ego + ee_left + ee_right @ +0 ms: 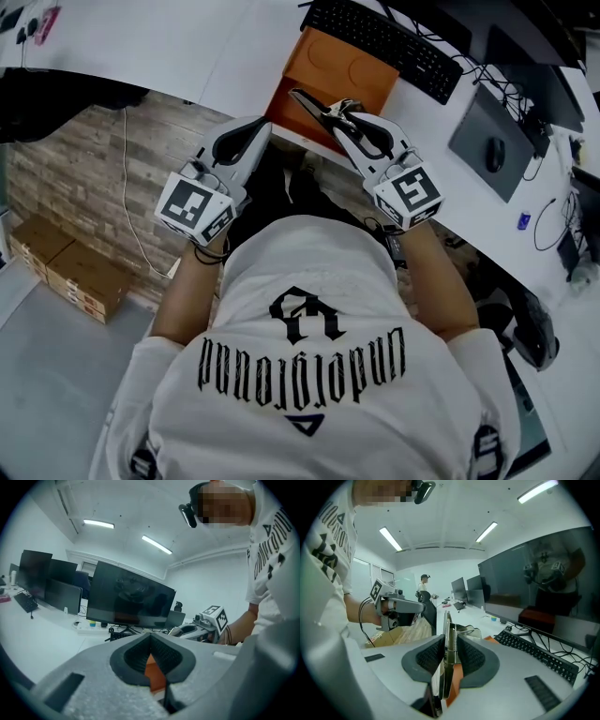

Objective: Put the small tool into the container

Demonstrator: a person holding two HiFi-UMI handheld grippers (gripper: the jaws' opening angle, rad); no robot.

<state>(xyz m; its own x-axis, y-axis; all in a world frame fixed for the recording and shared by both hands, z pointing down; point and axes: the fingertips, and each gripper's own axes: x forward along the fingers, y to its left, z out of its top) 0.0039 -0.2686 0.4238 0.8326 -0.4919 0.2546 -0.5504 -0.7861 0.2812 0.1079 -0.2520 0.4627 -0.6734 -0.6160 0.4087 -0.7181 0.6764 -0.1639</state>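
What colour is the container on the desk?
Orange. The container shows best in the head view.

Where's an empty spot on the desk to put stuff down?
The white desk left of the orange container is bare, all the way to the pink thing at the far corner. Right of the container it is crowded: keyboard, mouse pad and mouse.

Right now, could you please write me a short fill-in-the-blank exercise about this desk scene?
The gripper clamping the metal spring-loaded tool is the person's ____ one.
The container on the white desk is coloured ____.
The black item lying beyond the container is a ____.
Missing words: right; orange; keyboard.
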